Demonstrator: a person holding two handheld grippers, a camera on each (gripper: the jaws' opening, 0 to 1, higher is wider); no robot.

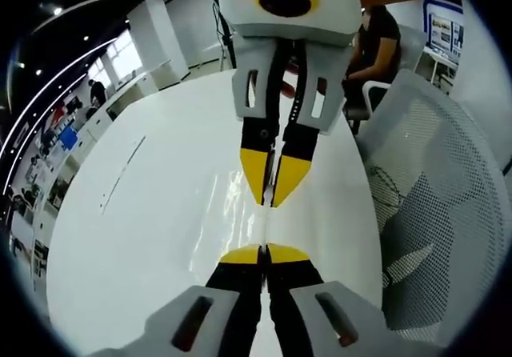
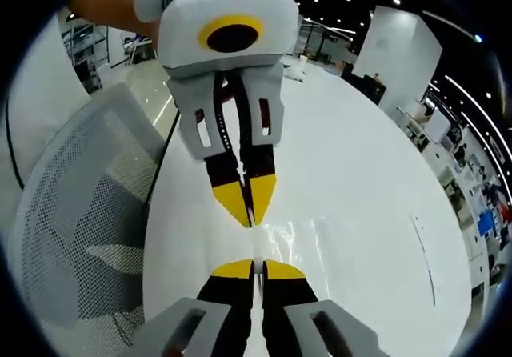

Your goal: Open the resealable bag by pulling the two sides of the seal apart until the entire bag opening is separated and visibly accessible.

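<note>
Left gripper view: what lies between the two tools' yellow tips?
A short stretch of the clear resealable bag, pinched by both: the left tool from below, the right tool from above. Behind it is the white table.

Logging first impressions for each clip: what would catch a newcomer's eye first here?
Two yellow-tipped grippers meeting nose to nose: in the left gripper view the left gripper rises from the bottom and the right gripper comes down from the top, each shut on an edge of a clear bag stretched thin between them. Below lies a glossy white table, with a white mesh chair beside it.
</note>
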